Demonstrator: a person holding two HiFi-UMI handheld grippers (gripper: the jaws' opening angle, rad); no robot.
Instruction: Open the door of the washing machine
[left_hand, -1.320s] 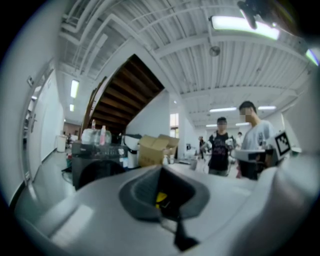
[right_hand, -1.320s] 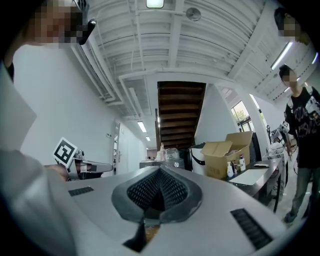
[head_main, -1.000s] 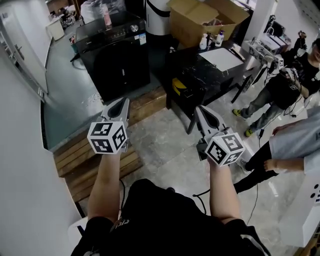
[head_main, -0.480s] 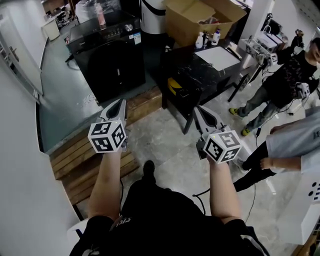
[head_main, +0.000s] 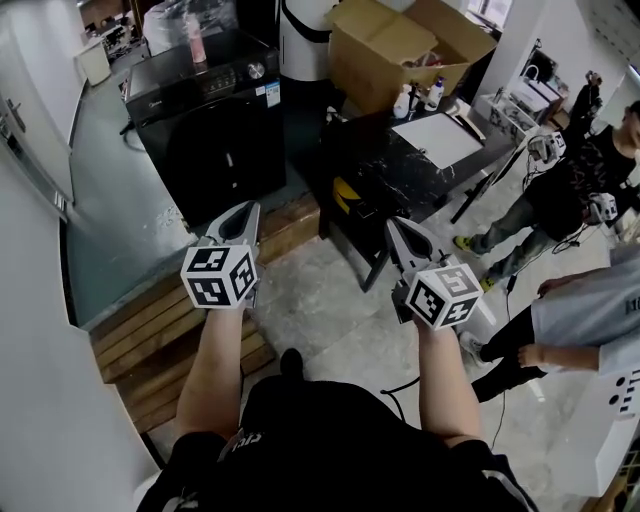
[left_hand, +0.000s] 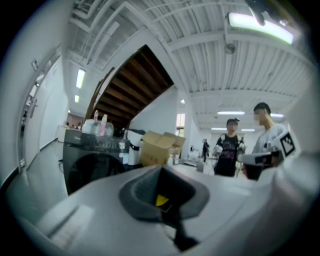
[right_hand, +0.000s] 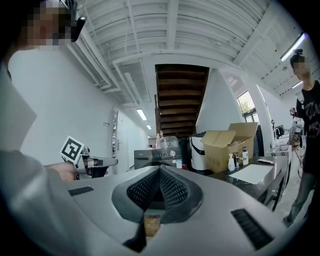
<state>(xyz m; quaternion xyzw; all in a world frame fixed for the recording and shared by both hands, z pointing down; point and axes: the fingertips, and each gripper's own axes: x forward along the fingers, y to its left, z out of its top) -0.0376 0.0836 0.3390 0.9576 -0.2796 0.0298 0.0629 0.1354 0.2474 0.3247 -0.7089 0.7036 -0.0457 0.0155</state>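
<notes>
A black front-loading washing machine (head_main: 215, 125) stands at the far left on a raised platform, its door closed; it shows too in the left gripper view (left_hand: 92, 165) and small in the right gripper view (right_hand: 157, 157). My left gripper (head_main: 240, 215) is held level in front of me, shut and empty, pointing toward the machine from well short of it. My right gripper (head_main: 400, 232) is level beside it, also shut with nothing between its jaws. Bottles (head_main: 195, 40) stand on top of the machine.
A wooden step (head_main: 160, 325) edges the platform below the left gripper. A black table (head_main: 400, 160) with white paper and spray bottles stands ahead right; a cardboard box (head_main: 410, 45) behind it. People (head_main: 545, 200) stand at the right. A white wall runs along the left.
Both grippers and the view have advanced toward the washing machine; the machine and table sit lower and closer in the head view. Both grippers stay shut.
</notes>
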